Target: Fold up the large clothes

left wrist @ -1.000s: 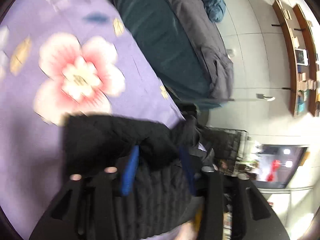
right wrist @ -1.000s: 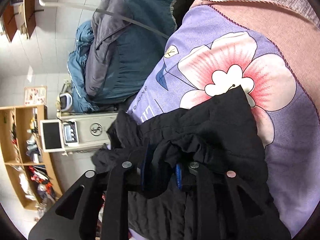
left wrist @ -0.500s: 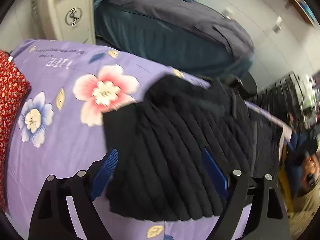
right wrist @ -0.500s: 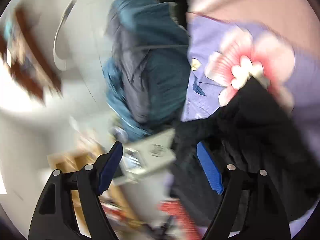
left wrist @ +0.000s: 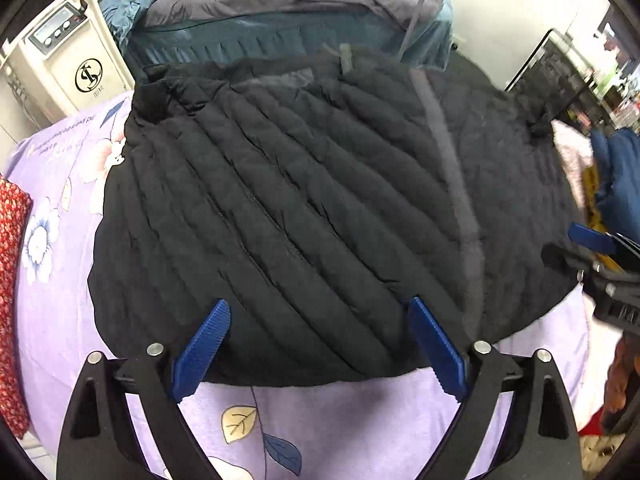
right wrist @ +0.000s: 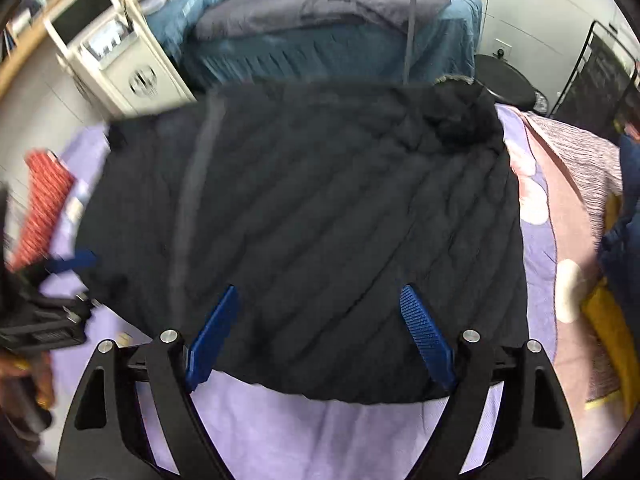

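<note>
A black quilted puffer jacket (left wrist: 304, 208) lies spread flat on a purple floral blanket (left wrist: 328, 420). It also fills the right wrist view (right wrist: 320, 220). My left gripper (left wrist: 320, 344) is open and empty, hovering over the jacket's near hem. My right gripper (right wrist: 320, 328) is open and empty too, over the near hem further right. The right gripper shows at the right edge of the left wrist view (left wrist: 600, 264), and the left gripper at the left edge of the right wrist view (right wrist: 52, 300).
A bed with blue and grey bedding (left wrist: 288, 12) stands behind the jacket. A white machine (left wrist: 68, 60) stands at the back left. A red patterned cloth (left wrist: 12, 288) lies on the blanket's left. A pink blanket (right wrist: 576, 184) and yellow and blue clothes (right wrist: 616, 280) lie on the right.
Both grippers let go of the jacket, opened and pulled back. The jacket, bunched in the jaws a second ago, now lies spread flat on the blanket.
</note>
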The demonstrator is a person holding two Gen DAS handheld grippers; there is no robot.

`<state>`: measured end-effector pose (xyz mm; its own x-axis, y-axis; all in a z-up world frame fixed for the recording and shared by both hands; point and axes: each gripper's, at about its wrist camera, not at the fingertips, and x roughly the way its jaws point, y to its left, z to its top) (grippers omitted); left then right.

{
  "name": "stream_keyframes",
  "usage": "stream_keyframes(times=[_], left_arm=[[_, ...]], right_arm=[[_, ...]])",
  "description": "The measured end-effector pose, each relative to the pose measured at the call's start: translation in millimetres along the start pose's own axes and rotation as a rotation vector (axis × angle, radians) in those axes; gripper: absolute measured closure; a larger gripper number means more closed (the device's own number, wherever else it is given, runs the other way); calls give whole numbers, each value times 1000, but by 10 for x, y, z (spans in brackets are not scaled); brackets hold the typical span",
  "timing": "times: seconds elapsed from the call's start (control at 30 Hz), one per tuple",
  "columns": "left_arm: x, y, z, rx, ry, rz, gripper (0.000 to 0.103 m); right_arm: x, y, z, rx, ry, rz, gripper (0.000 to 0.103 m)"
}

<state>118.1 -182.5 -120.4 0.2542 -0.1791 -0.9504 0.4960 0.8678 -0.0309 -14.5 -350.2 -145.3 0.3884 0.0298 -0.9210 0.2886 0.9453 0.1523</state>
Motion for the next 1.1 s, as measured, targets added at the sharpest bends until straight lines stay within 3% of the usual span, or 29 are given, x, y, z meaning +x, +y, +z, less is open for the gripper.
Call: stream_keyframes(times=[0.07, 0.17, 0.37, 0.7, 0.87, 1.1], left_arm=[[95, 9, 52, 3, 20, 34, 12], [236, 82, 140, -40, 48, 22, 6], [648, 125, 249, -47, 159, 30, 5], [1035, 160, 610, -59, 321, 34, 4], [1140, 211, 677, -58, 295, 34, 4], [1155, 177, 375, -45, 243, 42, 4]], right_arm=[[119, -9, -6, 7, 46, -25, 21], [258, -43, 17, -7, 83, -71, 19], [549, -71, 95, -14, 156, -100, 7], [962, -179, 388, 27, 253, -124, 4], [1032, -169, 437, 29, 247, -150, 4], [1045, 27, 339, 28, 234, -170, 4]])
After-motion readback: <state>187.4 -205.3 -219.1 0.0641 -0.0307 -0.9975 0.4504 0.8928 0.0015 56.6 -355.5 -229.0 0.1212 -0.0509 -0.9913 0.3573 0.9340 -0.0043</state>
